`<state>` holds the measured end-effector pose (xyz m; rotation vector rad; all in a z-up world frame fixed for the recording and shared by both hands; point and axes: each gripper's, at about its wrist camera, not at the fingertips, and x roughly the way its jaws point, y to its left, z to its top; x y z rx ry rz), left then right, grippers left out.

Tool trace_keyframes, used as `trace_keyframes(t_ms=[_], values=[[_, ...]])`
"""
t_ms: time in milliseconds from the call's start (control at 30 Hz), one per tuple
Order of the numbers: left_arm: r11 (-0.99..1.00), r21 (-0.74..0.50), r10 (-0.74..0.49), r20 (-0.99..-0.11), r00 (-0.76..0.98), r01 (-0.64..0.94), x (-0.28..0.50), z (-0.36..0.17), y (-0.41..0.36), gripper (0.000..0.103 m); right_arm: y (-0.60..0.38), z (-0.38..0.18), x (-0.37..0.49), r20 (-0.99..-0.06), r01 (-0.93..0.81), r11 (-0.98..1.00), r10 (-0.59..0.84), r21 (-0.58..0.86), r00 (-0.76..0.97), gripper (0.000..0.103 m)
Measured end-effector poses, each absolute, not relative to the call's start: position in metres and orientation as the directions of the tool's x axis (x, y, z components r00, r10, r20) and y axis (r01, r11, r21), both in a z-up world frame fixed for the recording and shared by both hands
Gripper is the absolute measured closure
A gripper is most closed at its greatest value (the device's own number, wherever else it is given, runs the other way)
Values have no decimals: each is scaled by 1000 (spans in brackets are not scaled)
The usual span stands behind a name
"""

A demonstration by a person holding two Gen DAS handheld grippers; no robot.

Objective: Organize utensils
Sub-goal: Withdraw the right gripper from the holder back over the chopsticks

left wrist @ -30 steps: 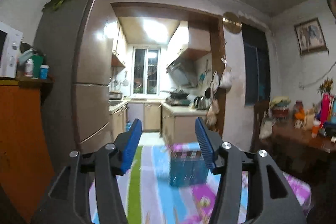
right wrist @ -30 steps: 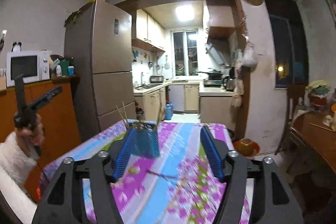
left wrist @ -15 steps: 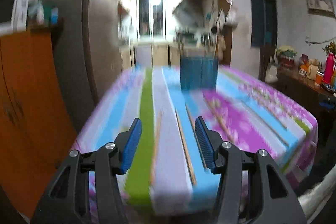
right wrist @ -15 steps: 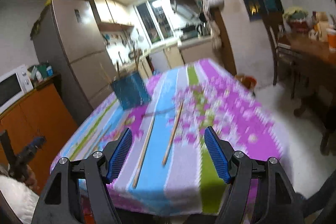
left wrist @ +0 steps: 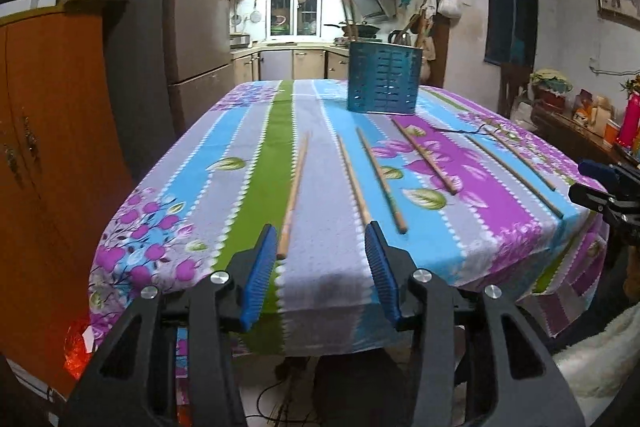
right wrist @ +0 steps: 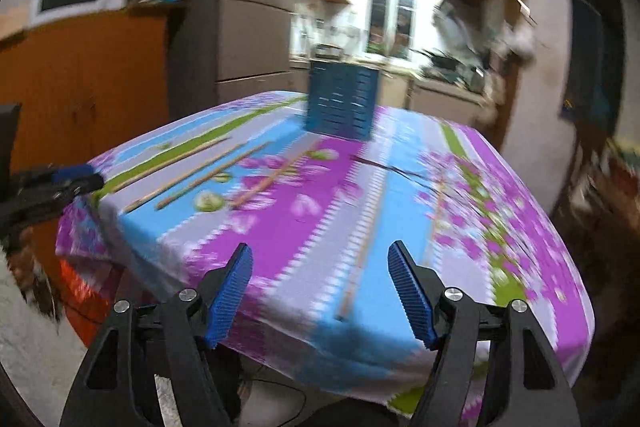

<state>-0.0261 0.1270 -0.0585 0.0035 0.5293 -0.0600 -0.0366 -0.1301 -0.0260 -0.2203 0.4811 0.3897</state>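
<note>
Blue-padded, the left hand-held gripper [left wrist: 322, 267] has just been narrowing, nothing between its jaws; the right hand-held gripper [right wrist: 320, 291] likewise, released and empty. Six chopsticks [left wrist: 294, 195] lie loose on the table [left wrist: 256, 163]; none gathered. Beyond stands the blue holder [left wrist: 385, 78], its contents hidden. Right view is blurred.

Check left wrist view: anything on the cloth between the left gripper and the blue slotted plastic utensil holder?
Yes. Left gripper faces the blue slotted plastic utensil holder across the striped floral tablecloth; wooden chopsticks lie loose between them.
</note>
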Motion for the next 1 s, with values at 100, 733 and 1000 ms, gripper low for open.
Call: trace_keyframes(t_ms=[100, 733, 1000], values=[[998, 32, -33, -492, 870, 56, -31, -60, 128, 61, -109, -20, -37, -481, -484, 863, 366, -146, 797, 40], [967, 220, -22, -437, 899, 131, -22, -81, 127, 61, 21, -50, -22, -522, -503, 860, 390, -88, 759, 77], [956, 224, -74, -445, 893, 191, -20, -88, 132, 61, 35, -61, -10, -536, -424, 902, 316, -87, 783, 77]])
